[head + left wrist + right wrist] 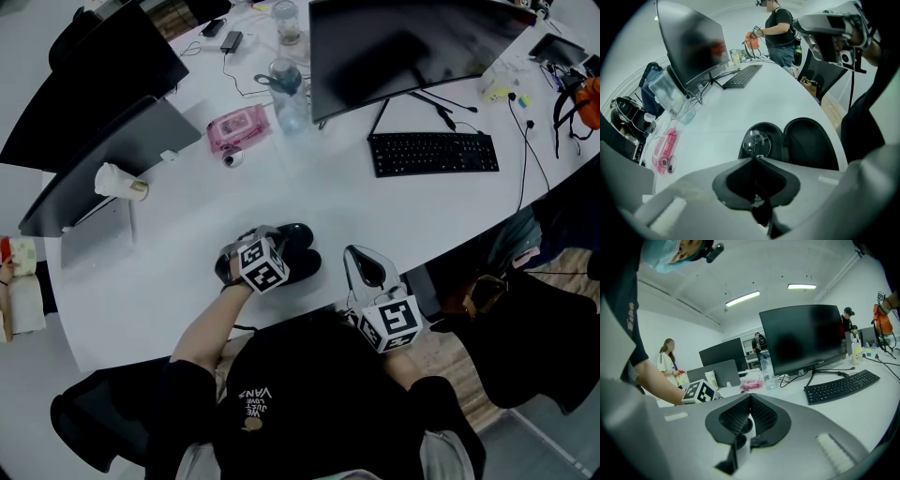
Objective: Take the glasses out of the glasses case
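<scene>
A black glasses case [302,262] lies open on the white desk [375,211] near its front edge. In the left gripper view its tray [774,140] holds the glasses [756,141], one round lens showing, and the empty lid [811,145] lies to the right. My left gripper [253,246] points steeply down into the tray, and its jaws [753,158] stand together on the glasses' frame just under that lens. My right gripper [356,255] hovers to the right of the case, shut with nothing in it [750,397], aimed across the desk.
A big dark monitor [403,47] and a black keyboard [433,152] stand behind the case. A pink wipes pack [236,127], a water bottle [289,94], a tipped paper cup [120,183] and a grey screen [122,150] sit to the back left. Other people stand beyond the desk.
</scene>
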